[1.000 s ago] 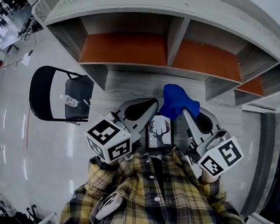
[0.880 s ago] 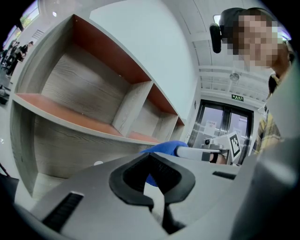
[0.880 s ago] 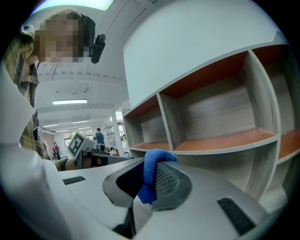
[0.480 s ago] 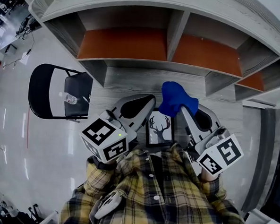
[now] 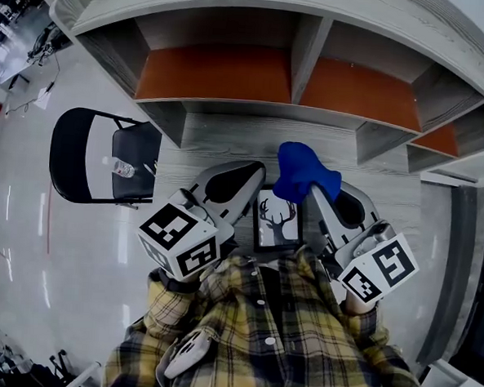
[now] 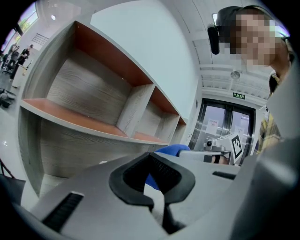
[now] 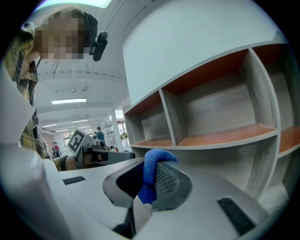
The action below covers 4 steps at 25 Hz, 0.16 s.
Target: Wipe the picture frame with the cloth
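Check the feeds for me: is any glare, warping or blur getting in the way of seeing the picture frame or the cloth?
Head view: heavy fisheye bows the shelf unit, glare on the floor at left, yet the picture frame and cloth read sharp. Left gripper view: dark corners, cloth only a sliver. Right gripper view: cloth crisp, ceiling lights bright, no washout.

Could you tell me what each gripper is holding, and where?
The right gripper pinches a fold of the blue cloth; the left gripper is shut on nothing.

Blue cloth (image 5: 307, 175) bunched beside seemingly upright deer picture frame (image 5: 276, 222).
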Tool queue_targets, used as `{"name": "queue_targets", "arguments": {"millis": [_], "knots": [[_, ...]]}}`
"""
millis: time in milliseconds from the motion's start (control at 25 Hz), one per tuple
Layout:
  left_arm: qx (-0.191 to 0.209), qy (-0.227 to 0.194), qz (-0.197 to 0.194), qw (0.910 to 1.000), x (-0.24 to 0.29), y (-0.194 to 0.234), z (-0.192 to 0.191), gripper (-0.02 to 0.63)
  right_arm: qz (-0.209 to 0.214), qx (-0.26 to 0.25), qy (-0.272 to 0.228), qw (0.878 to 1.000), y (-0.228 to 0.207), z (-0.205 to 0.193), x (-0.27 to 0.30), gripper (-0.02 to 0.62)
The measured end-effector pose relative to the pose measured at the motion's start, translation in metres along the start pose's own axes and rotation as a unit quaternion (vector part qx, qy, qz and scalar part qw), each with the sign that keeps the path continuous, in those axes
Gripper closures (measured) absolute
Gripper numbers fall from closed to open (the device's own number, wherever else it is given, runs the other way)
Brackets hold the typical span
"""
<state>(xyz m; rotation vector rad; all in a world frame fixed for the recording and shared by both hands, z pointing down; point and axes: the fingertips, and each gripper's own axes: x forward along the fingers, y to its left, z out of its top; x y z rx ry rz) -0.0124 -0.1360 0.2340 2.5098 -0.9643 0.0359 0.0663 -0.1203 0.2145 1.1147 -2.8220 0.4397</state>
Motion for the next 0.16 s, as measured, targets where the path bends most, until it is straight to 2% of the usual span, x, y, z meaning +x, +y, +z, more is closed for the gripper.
{"name": "queue_targets", "arguments": {"millis": [160], "knots": [[0.003,-0.001,-0.01,0.9999,0.0002,-0.0009,0.0009,0.6,-0.001,-0.001,0.001,1.0,0.0023,-0.001,0.0004,0.555]]}}
